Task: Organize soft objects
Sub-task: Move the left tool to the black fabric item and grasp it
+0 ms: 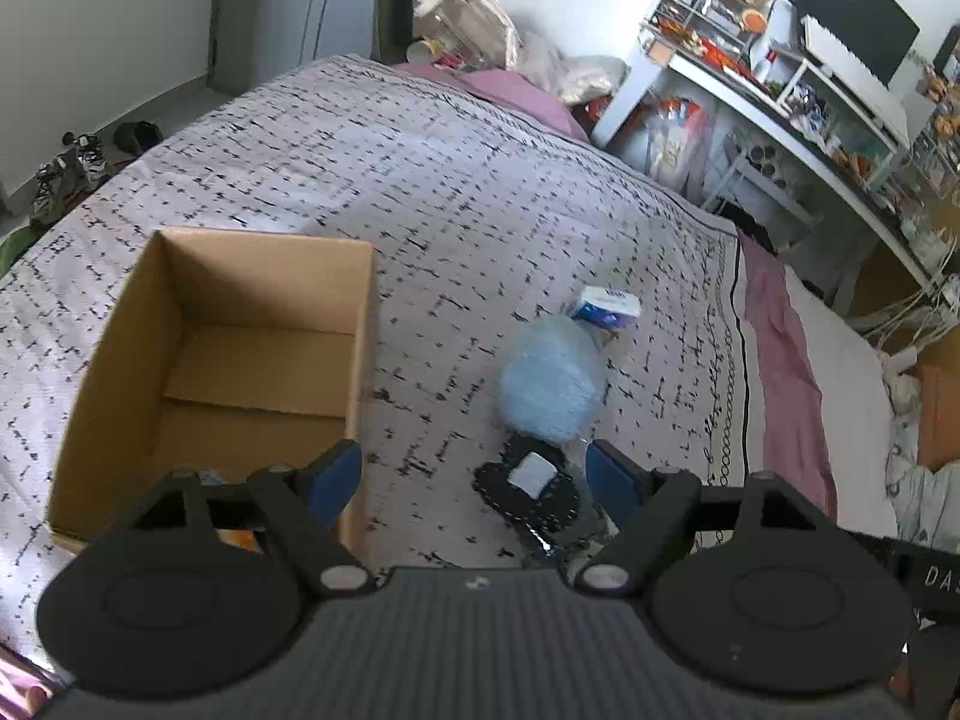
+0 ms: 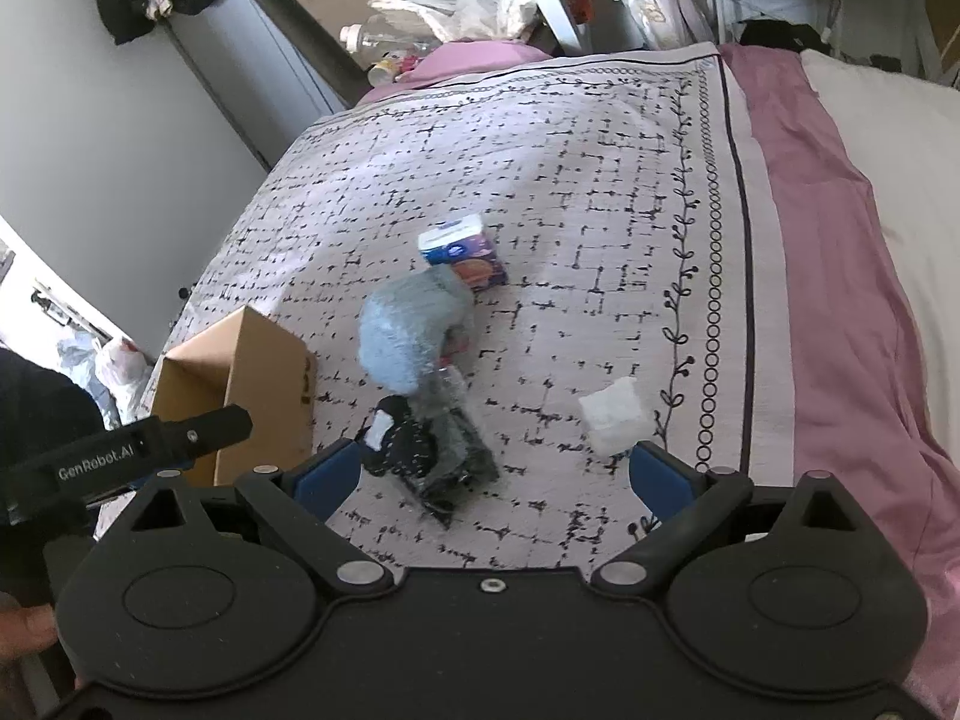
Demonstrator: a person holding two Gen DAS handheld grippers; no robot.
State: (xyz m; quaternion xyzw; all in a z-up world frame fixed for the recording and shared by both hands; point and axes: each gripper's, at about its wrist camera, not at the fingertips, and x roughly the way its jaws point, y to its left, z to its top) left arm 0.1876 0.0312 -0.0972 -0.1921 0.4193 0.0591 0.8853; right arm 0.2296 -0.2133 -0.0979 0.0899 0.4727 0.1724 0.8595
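Note:
An open cardboard box [image 1: 228, 360] sits on the patterned bedspread; it shows at the left of the right wrist view [image 2: 264, 384]. Right of it lie a fluffy light-blue bundle [image 1: 549, 384] [image 2: 408, 336], a black sock pack with a white label [image 1: 528, 489] [image 2: 426, 450] and a blue-and-white tissue pack [image 1: 606, 306] [image 2: 462, 252]. A white folded cloth [image 2: 612, 414] lies further right. My left gripper [image 1: 474, 480] is open and empty, above the box's near right corner and the sock pack. My right gripper [image 2: 492, 474] is open and empty, above the sock pack and white cloth.
The bed [image 2: 540, 168] has a purple sheet [image 2: 828, 240] and a white pillow [image 2: 900, 138] at its right side. A cluttered white desk [image 1: 780, 90] stands beyond the bed. Bags and bottles [image 2: 432, 18] lie at the far edge. Shoes [image 1: 72, 168] are on the floor.

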